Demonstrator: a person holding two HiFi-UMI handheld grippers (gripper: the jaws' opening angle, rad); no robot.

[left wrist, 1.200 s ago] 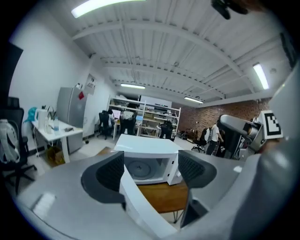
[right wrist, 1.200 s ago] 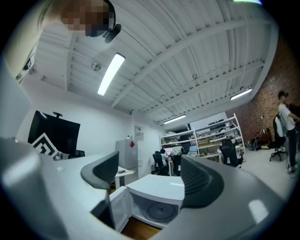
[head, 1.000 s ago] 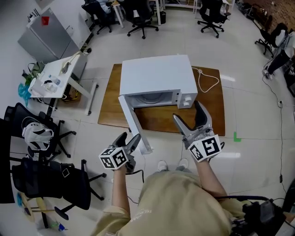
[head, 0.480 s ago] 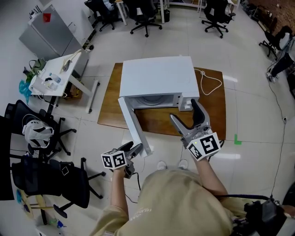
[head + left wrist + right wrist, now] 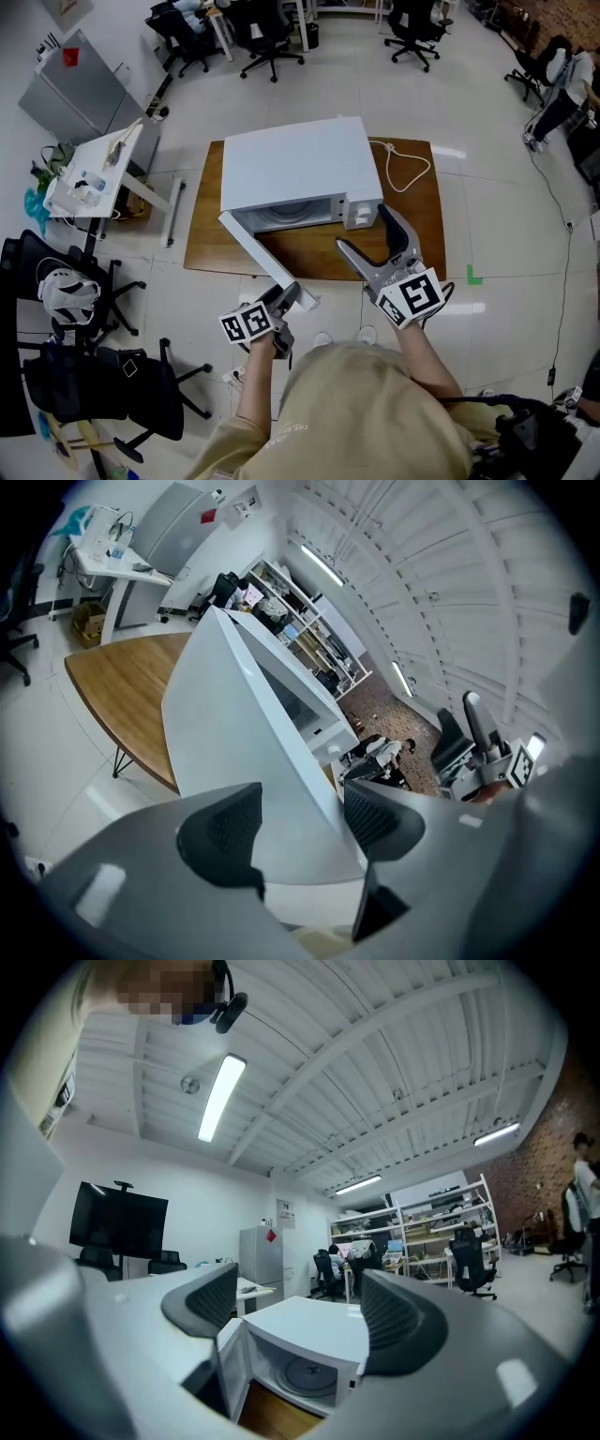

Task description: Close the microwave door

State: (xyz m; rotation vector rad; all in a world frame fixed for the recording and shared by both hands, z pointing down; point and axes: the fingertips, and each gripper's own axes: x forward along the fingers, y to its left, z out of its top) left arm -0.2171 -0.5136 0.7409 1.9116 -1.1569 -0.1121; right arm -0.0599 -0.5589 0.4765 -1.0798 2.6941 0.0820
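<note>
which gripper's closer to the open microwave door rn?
Left. The left gripper sits at the door's free edge, jaws apart with that edge between them. The right gripper hangs open before the microwave's control side, clear of the door.

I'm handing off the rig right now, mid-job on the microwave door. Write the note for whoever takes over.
The left gripper: jaws apart, at the free edge of the microwave door, with the door panel running ahead between them. I cannot tell if it is touching.
The right gripper: jaws apart, empty, held up in front of the microwave.
Things: the microwave sits on the wooden table, with the microwave door swung wide open toward the person.
Done: the left gripper is placed at the door's edge.
Left: swing the door round until it shuts. The left gripper alone can probably do it.
</note>
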